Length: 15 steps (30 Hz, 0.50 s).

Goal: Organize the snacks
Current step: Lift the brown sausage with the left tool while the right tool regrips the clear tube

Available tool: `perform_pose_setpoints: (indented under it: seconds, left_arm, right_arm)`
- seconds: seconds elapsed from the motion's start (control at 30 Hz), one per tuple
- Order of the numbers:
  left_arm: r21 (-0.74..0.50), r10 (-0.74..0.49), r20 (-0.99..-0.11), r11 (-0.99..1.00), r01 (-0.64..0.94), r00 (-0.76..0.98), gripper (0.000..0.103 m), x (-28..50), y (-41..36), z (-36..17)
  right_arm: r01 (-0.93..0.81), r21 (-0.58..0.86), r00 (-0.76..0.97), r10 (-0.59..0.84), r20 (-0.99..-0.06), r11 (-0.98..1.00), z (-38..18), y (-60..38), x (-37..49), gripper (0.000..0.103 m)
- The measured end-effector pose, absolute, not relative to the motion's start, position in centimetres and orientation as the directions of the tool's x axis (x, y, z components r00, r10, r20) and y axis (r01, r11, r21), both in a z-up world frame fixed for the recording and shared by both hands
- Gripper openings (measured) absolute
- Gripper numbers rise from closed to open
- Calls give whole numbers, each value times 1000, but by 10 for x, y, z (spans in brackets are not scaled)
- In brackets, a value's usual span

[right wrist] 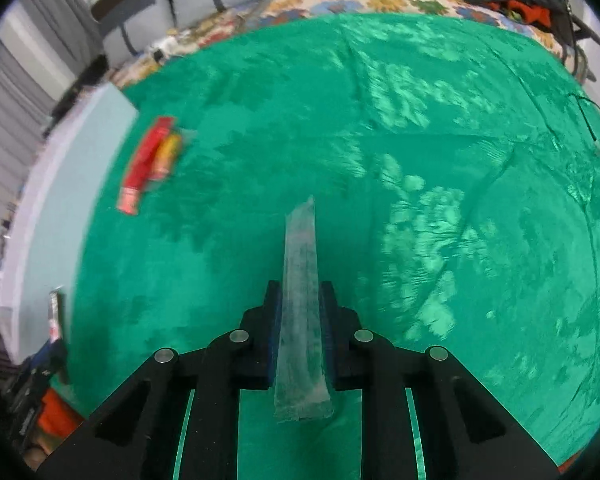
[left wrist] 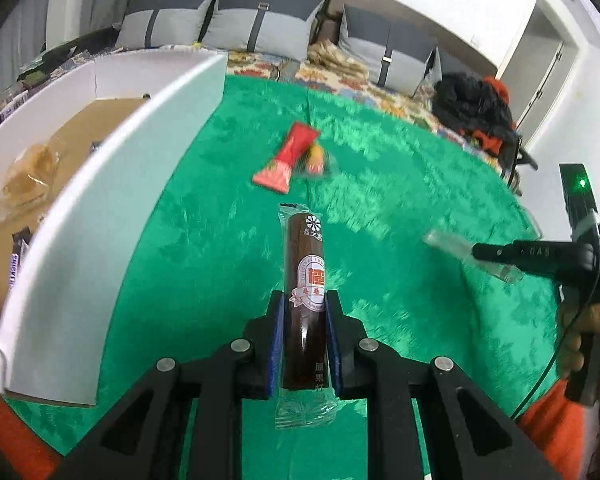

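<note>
My left gripper [left wrist: 303,300] is shut on a dark brown snack roll in clear wrap [left wrist: 305,276], held above the green cloth. My right gripper [right wrist: 300,292] is shut on a clear, see-through packet [right wrist: 301,296]; it also shows at the right of the left wrist view [left wrist: 476,254], held above the cloth. A red snack packet [left wrist: 287,157] and a yellow-orange one [left wrist: 315,157] lie together on the cloth ahead; in the right wrist view they are at the far left [right wrist: 146,160]. A white cardboard box [left wrist: 112,184] with several snacks inside stands at the left.
The green cloth [left wrist: 400,200] covers the surface. Behind it are a patterned blanket [left wrist: 340,76], grey cushions [left wrist: 260,28] and a black-and-orange bag [left wrist: 480,108]. A thin black cable [right wrist: 588,116] lies at the cloth's right side.
</note>
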State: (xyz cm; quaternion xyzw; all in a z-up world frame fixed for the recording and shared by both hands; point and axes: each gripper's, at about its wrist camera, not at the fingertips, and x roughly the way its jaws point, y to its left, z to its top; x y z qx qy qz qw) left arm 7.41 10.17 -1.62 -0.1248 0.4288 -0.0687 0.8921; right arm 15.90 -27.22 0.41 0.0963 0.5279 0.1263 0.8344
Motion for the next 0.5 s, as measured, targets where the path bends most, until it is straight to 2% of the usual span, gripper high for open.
perform_pose_setpoints:
  seconds: [0.07, 0.1, 0.13, 0.17, 0.3, 0.4, 0.47, 0.5]
  left_arm:
    - [-297, -236, -734, 955, 12, 637, 18, 73, 106, -7]
    - [-296, -232, -731, 955, 10, 642, 18, 72, 108, -3]
    - [-291, -226, -730, 957, 7, 645, 18, 72, 109, -2]
    - [-282, -217, -731, 959, 3, 647, 18, 71, 111, -1]
    - [-283, -210, -741, 959, -12, 638, 18, 65, 116, -7]
    - [-278, -207, -744, 960, -14, 635, 18, 61, 117, -12]
    - [-281, -208, -747, 960, -16, 631, 18, 61, 117, -15]
    - [-283, -211, -750, 959, -16, 627, 18, 62, 117, -17]
  right_arm:
    - [-136, 332, 418, 358, -835, 933, 18, -261, 155, 18]
    - [-154, 348, 423, 380, -822, 925, 24, -253, 153, 16]
    - [-171, 351, 431, 391, -813, 920, 30, -247, 150, 9]
    - [-180, 341, 434, 386, -814, 923, 30, -242, 149, 8]
    - [-250, 212, 343, 291, -893, 945, -5, -222, 155, 9]
    - [-252, 198, 316, 274, -908, 947, -18, -231, 158, 13]
    - [-247, 217, 311, 289, -905, 944, -16, -236, 158, 20]
    - [-255, 221, 306, 295, -905, 942, -14, -235, 158, 30]
